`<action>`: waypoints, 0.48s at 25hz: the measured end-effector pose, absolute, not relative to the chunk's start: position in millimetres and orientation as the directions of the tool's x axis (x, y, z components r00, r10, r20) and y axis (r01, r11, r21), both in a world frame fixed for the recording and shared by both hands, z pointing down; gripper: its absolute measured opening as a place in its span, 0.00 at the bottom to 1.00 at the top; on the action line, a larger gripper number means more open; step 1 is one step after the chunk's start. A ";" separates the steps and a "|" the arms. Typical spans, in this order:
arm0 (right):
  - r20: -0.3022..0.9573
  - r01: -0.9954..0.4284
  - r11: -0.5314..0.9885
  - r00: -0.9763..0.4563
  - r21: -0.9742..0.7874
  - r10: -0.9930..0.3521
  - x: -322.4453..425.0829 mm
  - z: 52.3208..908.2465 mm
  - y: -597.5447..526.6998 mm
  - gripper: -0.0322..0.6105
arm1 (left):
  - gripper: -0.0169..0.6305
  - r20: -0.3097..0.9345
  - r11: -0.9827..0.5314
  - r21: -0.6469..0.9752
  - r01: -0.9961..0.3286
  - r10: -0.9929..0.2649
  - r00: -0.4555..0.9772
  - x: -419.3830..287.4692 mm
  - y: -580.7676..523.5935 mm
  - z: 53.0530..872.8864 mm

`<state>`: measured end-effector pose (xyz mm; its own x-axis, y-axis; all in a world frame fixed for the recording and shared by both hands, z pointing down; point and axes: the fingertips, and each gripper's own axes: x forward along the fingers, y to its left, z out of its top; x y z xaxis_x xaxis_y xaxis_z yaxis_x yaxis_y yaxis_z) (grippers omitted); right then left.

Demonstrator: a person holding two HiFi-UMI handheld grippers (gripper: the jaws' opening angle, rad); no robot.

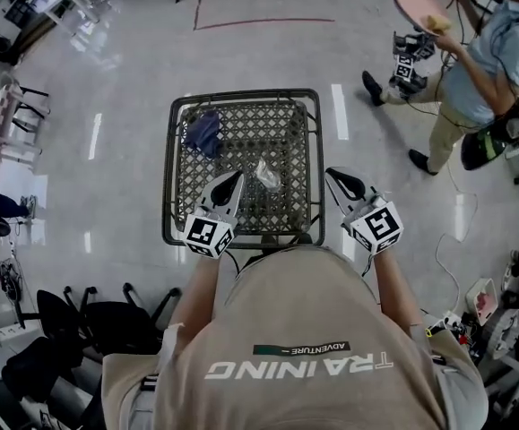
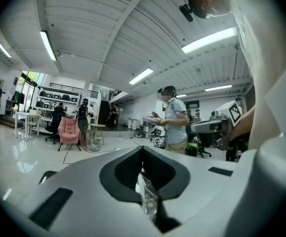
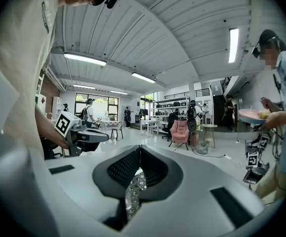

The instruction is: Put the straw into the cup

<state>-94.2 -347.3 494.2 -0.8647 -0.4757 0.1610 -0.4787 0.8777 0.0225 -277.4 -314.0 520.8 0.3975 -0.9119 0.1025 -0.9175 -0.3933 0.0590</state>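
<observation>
A crumpled clear plastic item (image 1: pixel 264 176) lies in the middle of the black wire-mesh table (image 1: pixel 241 96); I cannot make out a separate straw or cup. My left gripper (image 1: pixel 237 177) hovers over the table's near left, just left of the plastic, with its jaws together. My right gripper (image 1: pixel 331 174) hangs at the table's right edge, its jaws also together. In the left gripper view the left gripper (image 2: pixel 143 148) has its tips meeting, and crinkled clear plastic (image 2: pixel 146 196) shows in the gap below them. In the right gripper view the right gripper (image 3: pixel 140 147) is shut, with only the mesh (image 3: pixel 134 187) behind.
A blue cloth (image 1: pixel 204 133) lies on the table's far left. Another person (image 1: pixel 485 61) stands at the far right on the floor with a pink plate (image 1: pixel 418 3) and a gripper (image 1: pixel 407 61). Black chairs (image 1: pixel 98 316) stand at my lower left.
</observation>
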 end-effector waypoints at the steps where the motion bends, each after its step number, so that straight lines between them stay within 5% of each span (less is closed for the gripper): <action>1: 0.145 -0.478 0.878 -0.868 0.017 -0.475 -95.0 488.9 -348.2 0.08 | 0.05 0.104 -0.402 0.054 -0.914 -0.908 0.406 -277.0 -311.6 514.2; 12: -0.033 -0.446 0.895 -0.894 0.009 -0.446 -119.2 401.4 -368.6 0.08 | 0.05 0.083 -0.389 0.015 -0.921 -0.917 0.389 -304.3 -313.1 461.7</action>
